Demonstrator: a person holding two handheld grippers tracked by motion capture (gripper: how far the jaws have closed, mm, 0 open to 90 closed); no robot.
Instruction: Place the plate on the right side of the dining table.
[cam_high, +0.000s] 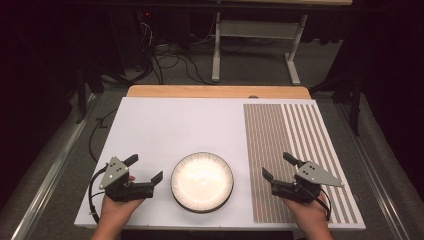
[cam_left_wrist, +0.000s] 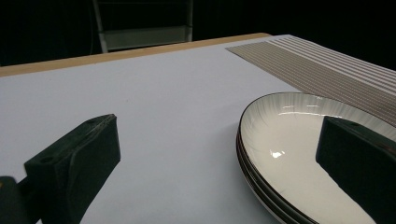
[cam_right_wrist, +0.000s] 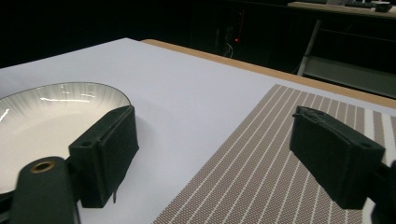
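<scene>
A stack of white plates (cam_high: 202, 181) with dark rims sits near the front middle of the white board (cam_high: 170, 125). My left gripper (cam_high: 145, 168) rests just left of the stack, open and with nothing in it. In the left gripper view its jaws straddle the near rim of the plates (cam_left_wrist: 280, 140), the right jaw over the top plate. My right gripper (cam_high: 276, 165) is open on the striped placemat (cam_high: 295, 145), right of the stack. In the right gripper view the plates (cam_right_wrist: 51, 116) lie beyond its left jaw, and nothing is between the jaws.
The brown striped placemat (cam_right_wrist: 261, 172) covers the right part of the board. A wooden table edge (cam_high: 215, 91) runs along the far side. Beyond it are a metal table frame (cam_high: 252, 30) and cables on the dark floor.
</scene>
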